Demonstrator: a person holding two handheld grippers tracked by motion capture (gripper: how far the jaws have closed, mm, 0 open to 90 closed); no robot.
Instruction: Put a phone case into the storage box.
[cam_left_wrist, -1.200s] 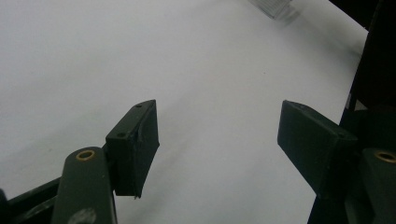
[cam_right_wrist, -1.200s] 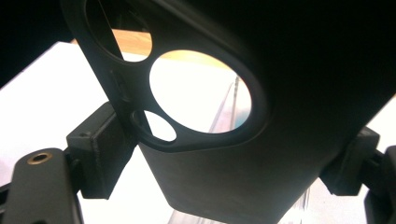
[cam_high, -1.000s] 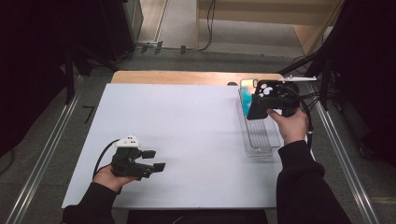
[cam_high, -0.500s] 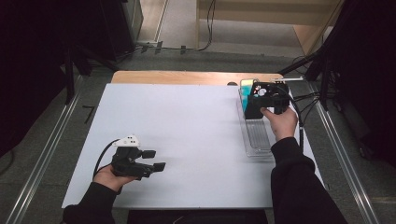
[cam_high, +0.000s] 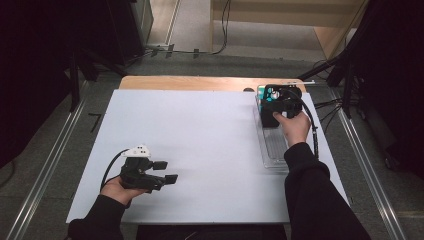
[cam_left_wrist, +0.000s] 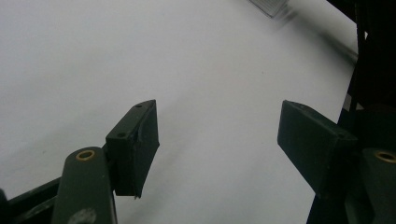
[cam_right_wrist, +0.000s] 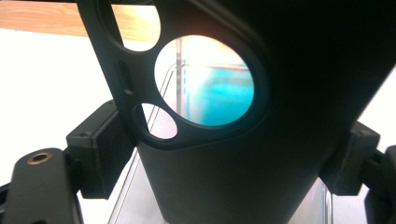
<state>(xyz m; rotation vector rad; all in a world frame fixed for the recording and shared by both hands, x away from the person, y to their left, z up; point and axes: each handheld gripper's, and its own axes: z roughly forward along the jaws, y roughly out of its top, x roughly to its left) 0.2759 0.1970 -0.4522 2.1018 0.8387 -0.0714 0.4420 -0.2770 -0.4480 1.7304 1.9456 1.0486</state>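
My right gripper (cam_high: 274, 106) is at the far end of a clear tray (cam_high: 274, 150) on the table's right side. It is shut on a black phone case (cam_high: 270, 118). In the right gripper view the phone case (cam_right_wrist: 261, 154) has round camera cut-outs and stands between both pads (cam_right_wrist: 100, 149). A teal thing (cam_right_wrist: 219, 98) shows through the biggest hole; it lies at the tray's far end (cam_high: 261, 92). My left gripper (cam_high: 167, 171) rests low over the white table (cam_high: 210, 130) at the near left, its jaws open with nothing between them (cam_left_wrist: 219, 140).
A strip of bare wood (cam_high: 200, 82) runs along the table's far edge. Cables (cam_high: 325, 107) trail off the right side past dark stands. The tray's corner (cam_left_wrist: 271, 7) shows far off in the left gripper view, beyond bare white table (cam_left_wrist: 140, 56).
My right gripper has moved left and down with the phone case, settling over the tray's far end. The left gripper has stayed where it was.
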